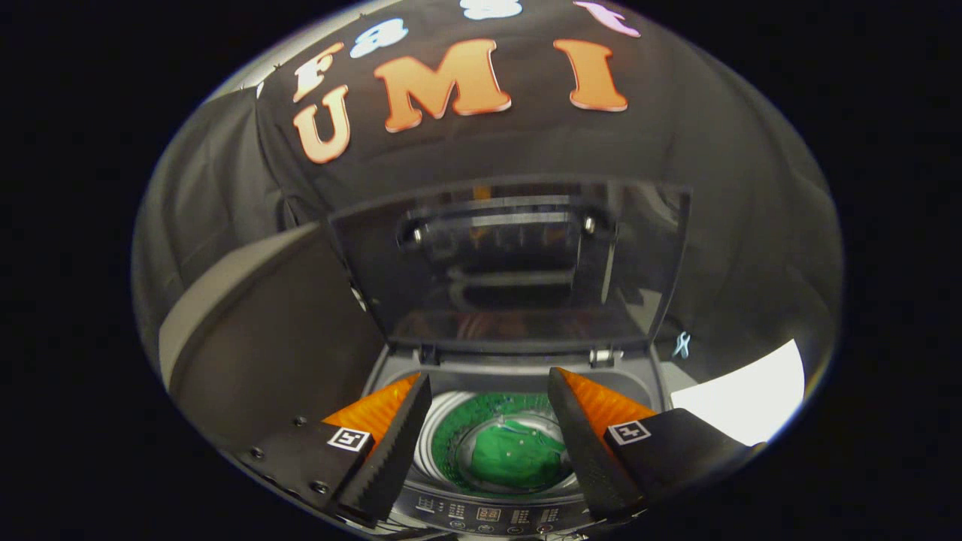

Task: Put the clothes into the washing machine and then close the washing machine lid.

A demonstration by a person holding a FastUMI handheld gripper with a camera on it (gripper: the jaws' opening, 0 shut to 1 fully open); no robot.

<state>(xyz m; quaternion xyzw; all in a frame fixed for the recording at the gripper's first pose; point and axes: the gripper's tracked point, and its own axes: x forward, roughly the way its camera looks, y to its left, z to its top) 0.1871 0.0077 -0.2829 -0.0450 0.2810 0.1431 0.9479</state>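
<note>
— Gripper status?
— Gripper (488,394) spread wide, nothing between its fingers, lower centre of frame.
— Clothes?
— Green garment (517,454) lies inside the washing machine (488,514) drum, bottom centre. Lid (511,263) raised upright above it.

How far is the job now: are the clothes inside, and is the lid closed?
Done: a green garment lies inside the washing machine drum, below the fingers. In hand: nothing; the gripper is open and empty above the opening. Left: the lid stands upright and open beyond the fingers, so it must be closed.
</note>
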